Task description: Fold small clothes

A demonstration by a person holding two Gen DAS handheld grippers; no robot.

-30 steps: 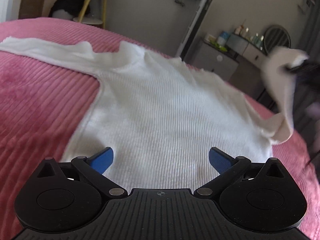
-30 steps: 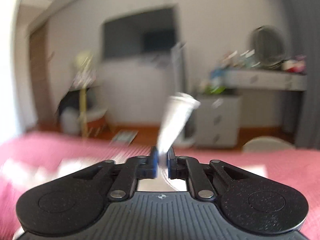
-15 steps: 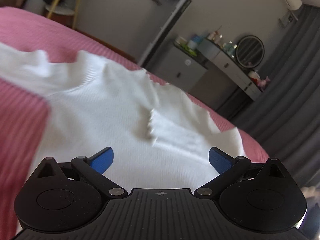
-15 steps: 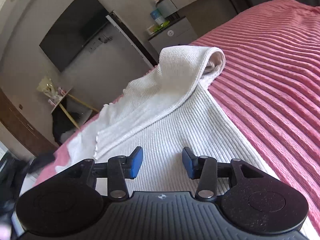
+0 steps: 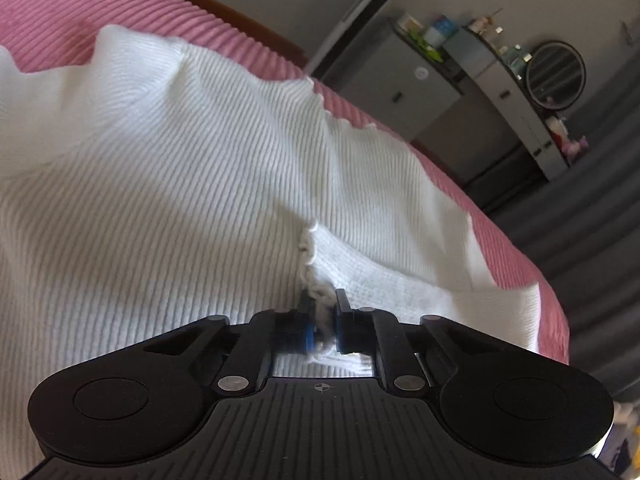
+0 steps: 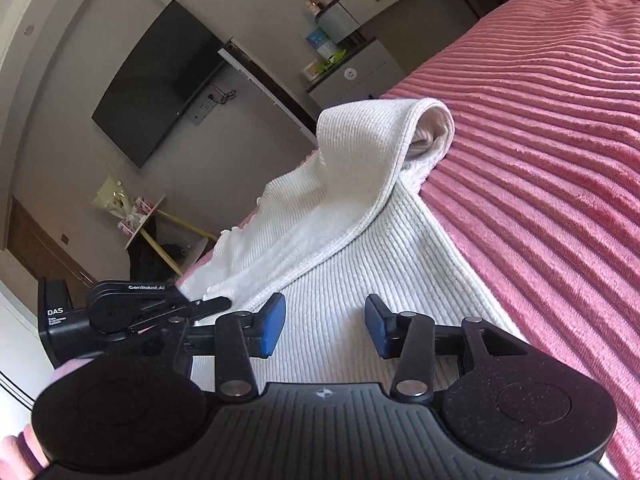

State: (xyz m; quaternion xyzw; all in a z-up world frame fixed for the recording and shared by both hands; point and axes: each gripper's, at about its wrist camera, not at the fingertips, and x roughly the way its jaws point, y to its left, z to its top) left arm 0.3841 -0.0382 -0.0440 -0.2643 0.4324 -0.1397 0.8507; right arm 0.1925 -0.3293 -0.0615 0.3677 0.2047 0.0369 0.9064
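Blue pads, left claw (image 5: 322,312): pinched tight on the frilly cuff of the sleeve (image 5: 400,216)
Right claw (image 6: 325,326): pads wide apart, nothing in it, hovering just over the sweater (image 6: 360,280)
Sweater: white ribbed knit, lying flat on the bed (image 6: 540,160), one sleeve folded across the body
Bed: pink ribbed cover
Further back: TV (image 6: 156,80) on the wall, round mirror (image 5: 555,75) on a dresser

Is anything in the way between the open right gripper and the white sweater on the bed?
Nothing visible. The right gripper hovers with jaws open directly over the sweater, only air between them. The folded sleeve lies farther ahead, and the left gripper, shut on the sweater's edge, sits off to the side.
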